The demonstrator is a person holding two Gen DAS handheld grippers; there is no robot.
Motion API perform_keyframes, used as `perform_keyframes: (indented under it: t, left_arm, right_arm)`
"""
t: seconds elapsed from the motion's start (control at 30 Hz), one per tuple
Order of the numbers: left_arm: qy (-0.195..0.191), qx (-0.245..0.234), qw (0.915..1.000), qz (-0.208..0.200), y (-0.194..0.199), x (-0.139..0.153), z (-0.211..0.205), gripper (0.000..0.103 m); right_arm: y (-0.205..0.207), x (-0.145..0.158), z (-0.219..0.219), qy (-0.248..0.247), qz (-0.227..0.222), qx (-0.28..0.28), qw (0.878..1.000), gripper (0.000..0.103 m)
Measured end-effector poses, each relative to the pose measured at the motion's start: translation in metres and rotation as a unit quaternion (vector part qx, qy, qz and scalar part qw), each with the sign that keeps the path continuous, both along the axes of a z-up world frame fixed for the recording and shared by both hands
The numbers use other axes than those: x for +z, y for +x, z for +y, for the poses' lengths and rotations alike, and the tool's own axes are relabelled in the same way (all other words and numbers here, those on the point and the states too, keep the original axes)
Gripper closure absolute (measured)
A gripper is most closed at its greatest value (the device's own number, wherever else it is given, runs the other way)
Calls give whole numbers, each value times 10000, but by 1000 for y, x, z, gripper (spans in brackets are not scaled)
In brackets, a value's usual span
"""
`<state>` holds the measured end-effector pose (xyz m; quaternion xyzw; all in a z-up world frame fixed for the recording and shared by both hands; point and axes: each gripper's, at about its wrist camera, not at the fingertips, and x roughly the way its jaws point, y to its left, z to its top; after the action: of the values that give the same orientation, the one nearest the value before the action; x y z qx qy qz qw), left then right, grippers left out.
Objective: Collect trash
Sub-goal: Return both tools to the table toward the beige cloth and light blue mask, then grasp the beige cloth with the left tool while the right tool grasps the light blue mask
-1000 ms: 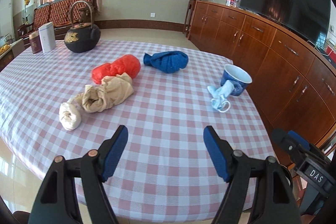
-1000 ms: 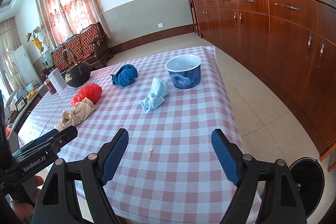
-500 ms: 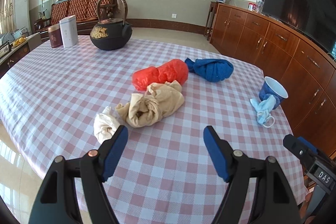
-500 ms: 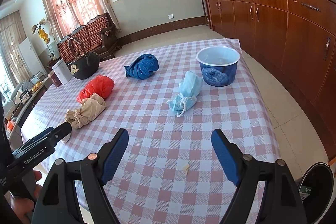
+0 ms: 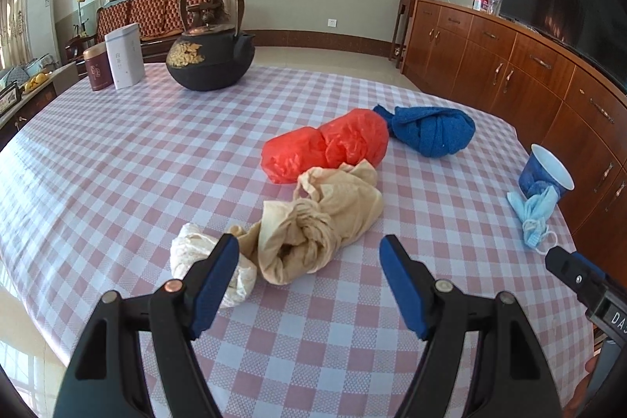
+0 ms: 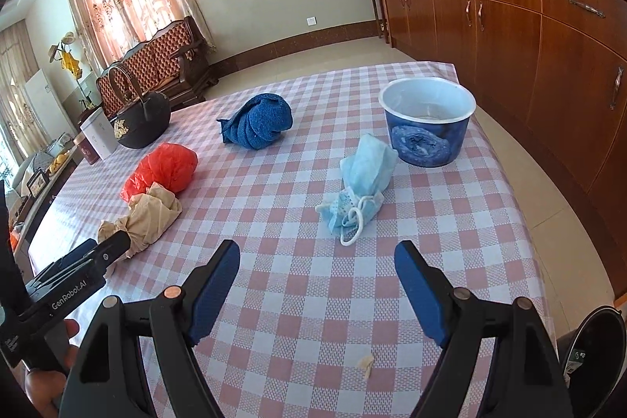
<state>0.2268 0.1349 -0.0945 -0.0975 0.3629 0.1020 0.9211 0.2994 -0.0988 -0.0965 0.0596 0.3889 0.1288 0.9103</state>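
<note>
On the checked worktop (image 5: 117,159) we count five soft bundles of trash: one white wad (image 5: 196,253), one tan knotted bag (image 5: 321,222), one red plastic bag (image 5: 325,147), one blue cloth bundle (image 5: 431,136) and one pale blue face mask (image 6: 364,183). We also count one blue paper cup (image 6: 427,120), one small crumb (image 6: 366,363), one black kettle (image 5: 209,61) and two tins (image 5: 113,59).

Our left tool (image 5: 309,277) tilts down over the near edge, its jaws spread wide with nothing between them. The tan bag lies just ahead of it, the white wad beside its left finger.

Our right tool (image 6: 317,281) tilts down likewise, jaws apart and empty. The mask lies just ahead of it, the cup beyond, the crumb beneath its right finger. A black bin (image 6: 595,351) stands on the floor to its right.
</note>
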Motion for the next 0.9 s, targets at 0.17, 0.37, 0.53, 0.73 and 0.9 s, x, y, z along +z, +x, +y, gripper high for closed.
perform_keyframes:
  t: [0.17,0.37,0.53,0.73,0.9]
  left_arm:
    - [-2,-104,9999,27,7,-4,-5,27]
    - [-161,-195,9997,-26,12,-6,-12,28]
    - [-244,-352,9991,65,20,-12,-21,29]
    - [-332,-495,9981,134,30,-14,-31,31]
    - [-420,-659,9967,237,43,-14,-41,39]
  right_arm:
    - [5,-4,3,-20,43,-23,10000,20]
    - [11,-7,2,-48,72,-93,9999,20]
    - [18,-9,-3,-60,114,-187,9997,20]
    - [24,-12,-9,-50,158,-294,9994,20]
    - [31,-15,-13,-50,236,-368,9990,20]
